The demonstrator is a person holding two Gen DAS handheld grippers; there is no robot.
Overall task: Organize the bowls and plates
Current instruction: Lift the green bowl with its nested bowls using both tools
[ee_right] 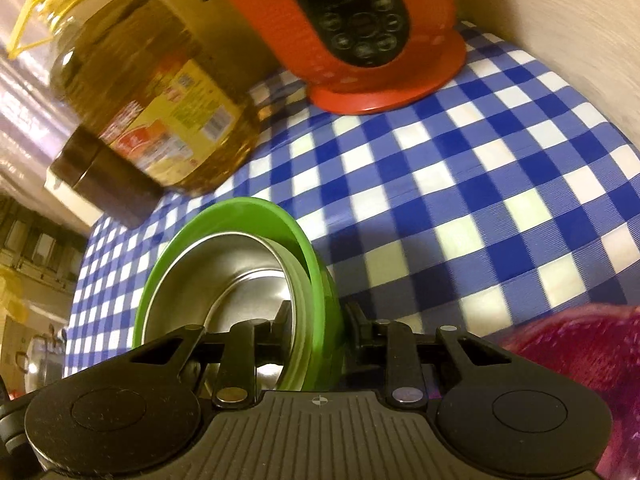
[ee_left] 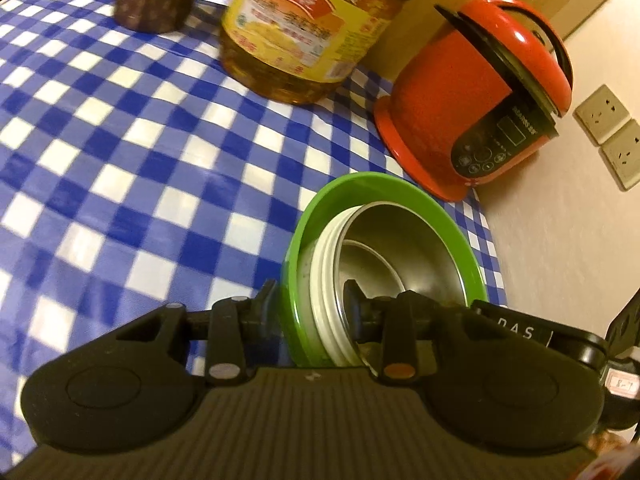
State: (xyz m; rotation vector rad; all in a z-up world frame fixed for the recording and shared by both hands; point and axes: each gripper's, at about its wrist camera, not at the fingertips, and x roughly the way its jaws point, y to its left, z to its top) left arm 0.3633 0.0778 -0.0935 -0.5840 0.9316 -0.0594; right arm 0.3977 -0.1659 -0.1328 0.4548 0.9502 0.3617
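We saw a blue-and-white checked tablecloth carrying a big oil bottle whose yellow label bore Chinese characters too blurred to read, and a red rice cooker with a black button panel, its small print illegible. Near the cooker sat a green bowl nesting a white dish and a steel bowl. The left gripper was clamped on the stack's rim at one side, the right gripper clamped on the opposite rim. The letters "DAS" showed on the other tool's body.
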